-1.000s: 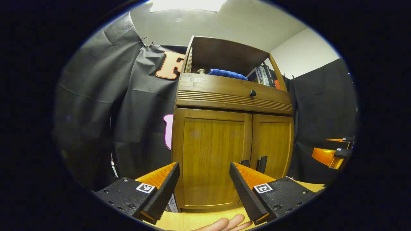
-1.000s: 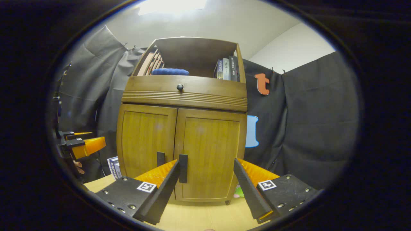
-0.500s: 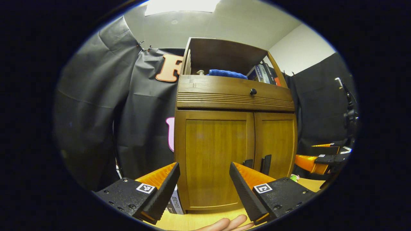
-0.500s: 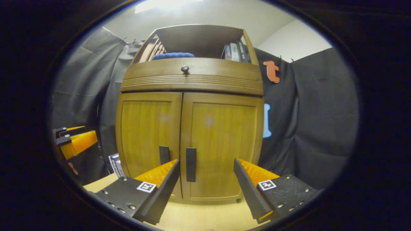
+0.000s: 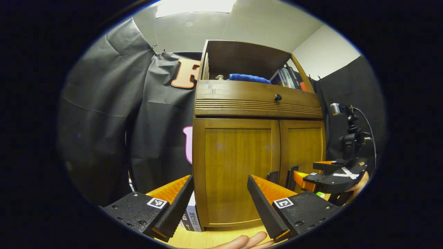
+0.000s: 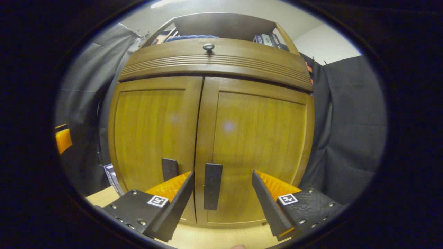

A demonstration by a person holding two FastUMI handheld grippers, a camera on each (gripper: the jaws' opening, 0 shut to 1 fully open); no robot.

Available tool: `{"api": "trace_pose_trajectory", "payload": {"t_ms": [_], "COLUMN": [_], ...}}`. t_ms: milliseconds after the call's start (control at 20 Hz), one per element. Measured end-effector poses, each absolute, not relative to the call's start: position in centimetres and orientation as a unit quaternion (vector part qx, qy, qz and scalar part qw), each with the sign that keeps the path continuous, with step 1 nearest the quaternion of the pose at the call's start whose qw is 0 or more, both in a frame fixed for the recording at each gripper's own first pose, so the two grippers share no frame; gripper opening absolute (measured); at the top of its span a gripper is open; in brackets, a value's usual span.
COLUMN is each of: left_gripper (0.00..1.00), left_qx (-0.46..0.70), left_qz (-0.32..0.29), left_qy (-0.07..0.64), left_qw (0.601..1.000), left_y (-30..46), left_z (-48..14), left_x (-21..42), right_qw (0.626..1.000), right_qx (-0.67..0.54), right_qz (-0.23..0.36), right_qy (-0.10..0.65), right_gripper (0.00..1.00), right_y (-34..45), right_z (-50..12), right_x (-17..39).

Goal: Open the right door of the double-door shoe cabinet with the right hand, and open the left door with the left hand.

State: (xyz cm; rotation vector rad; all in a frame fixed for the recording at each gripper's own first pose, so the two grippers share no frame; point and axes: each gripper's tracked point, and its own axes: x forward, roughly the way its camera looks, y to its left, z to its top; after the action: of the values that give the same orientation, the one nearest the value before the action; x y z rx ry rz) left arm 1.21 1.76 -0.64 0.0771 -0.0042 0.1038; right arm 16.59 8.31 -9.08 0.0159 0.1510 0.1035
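The wooden shoe cabinet [image 5: 258, 103] stands on the table with both doors shut. In the right gripper view, the right door [image 6: 259, 138] is close ahead. Its dark vertical handle [image 6: 212, 186] stands between the fingers of my open right gripper [image 6: 222, 174], nearer the left finger, and I see no contact. The left door's handle [image 6: 169, 168] is just beside it. My left gripper [image 5: 220, 180] is open and held back from the left door [image 5: 238, 166], with nothing between its fingers. In the left gripper view, the right gripper [image 5: 313, 176] reaches the handles at the doors' lower middle.
A drawer with a round knob [image 6: 208, 46] sits above the doors. The open shelf on top holds a blue cloth [image 5: 248, 77] and books [image 5: 285, 74]. A small box [image 5: 190, 218] stands at the cabinet's left foot on the light wooden table [image 6: 214, 238]. Fingers of a hand [image 5: 249, 240] show below.
My right gripper has moved forward to the cabinet, and the right door's handle now stands between its fingers. The left gripper has barely shifted. Both doors are still shut.
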Motion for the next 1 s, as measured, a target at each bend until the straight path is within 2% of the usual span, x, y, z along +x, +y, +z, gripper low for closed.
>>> {"api": "trace_pose_trajectory", "payload": {"t_ms": [50, 100, 200, 400, 500, 600, 700, 750, 850, 900, 1000], "left_gripper": [0.93, 0.96, 0.93, 0.93, 0.93, 0.96, 0.96, 0.93, 0.94, 0.93, 0.93], "left_qx": [0.039, 0.038, 0.033, 0.021, 0.007, 0.004, 0.003, 0.001, -0.001, 0.000, 0.000], "left_qz": [0.053, 0.053, 0.049, 0.055, 0.071, 0.072, 0.056, 0.049, 0.038, 0.034, 0.033], "left_qy": [-0.002, -0.001, -0.001, -0.014, -0.026, -0.031, -0.030, -0.027, -0.021, -0.018, -0.018], "left_qw": [0.998, 0.998, 0.998, 0.998, 0.997, 0.997, 0.998, 0.998, 0.999, 0.999, 0.999], "left_y": [1.9, 2.0, 1.9, 2.5, 3.2, 3.0, 2.2, 1.8, 1.2, 1.0, 1.0], "left_z": [-0.6, -0.6, -0.6, 0.1, 0.7, 0.9, 0.8, 0.8, 0.4, 0.3, 0.3], "left_x": [1.3, 1.4, 1.6, 1.4, 1.0, 0.9, 0.7, 0.7, 0.6, 0.6, 0.6], "right_qw": [0.996, 0.995, 0.995, 0.989, 0.985, 0.985, 0.984, 0.983, 0.979, 0.979, 0.978], "right_qx": [0.020, 0.031, 0.031, -0.001, 0.010, 0.044, 0.050, 0.058, 0.081, 0.083, 0.069], "right_qz": [0.050, 0.050, 0.041, 0.073, 0.079, 0.080, 0.109, 0.122, 0.139, 0.145, 0.159], "right_qy": [0.075, 0.075, 0.084, 0.129, 0.153, 0.144, 0.135, 0.128, 0.123, 0.121, 0.112], "right_gripper": [0.96, 1.00, 0.99, 0.98, 0.68, 0.39, 0.30, 0.30, 0.30, 0.27, 0.30], "right_y": [8.5, 8.9, 8.8, 10.6, 11.2, 11.0, 11.2, 11.4, 11.7, 11.8, 11.6], "right_z": [-9.5, -9.7, -10.5, -14.4, -15.6, -15.5, -15.4, -15.4, -15.0, -14.5, -14.0], "right_x": [17.2, 17.8, 18.7, 20.2, 20.3, 20.4, 20.1, 19.9, 19.5, 19.5, 19.0]}}
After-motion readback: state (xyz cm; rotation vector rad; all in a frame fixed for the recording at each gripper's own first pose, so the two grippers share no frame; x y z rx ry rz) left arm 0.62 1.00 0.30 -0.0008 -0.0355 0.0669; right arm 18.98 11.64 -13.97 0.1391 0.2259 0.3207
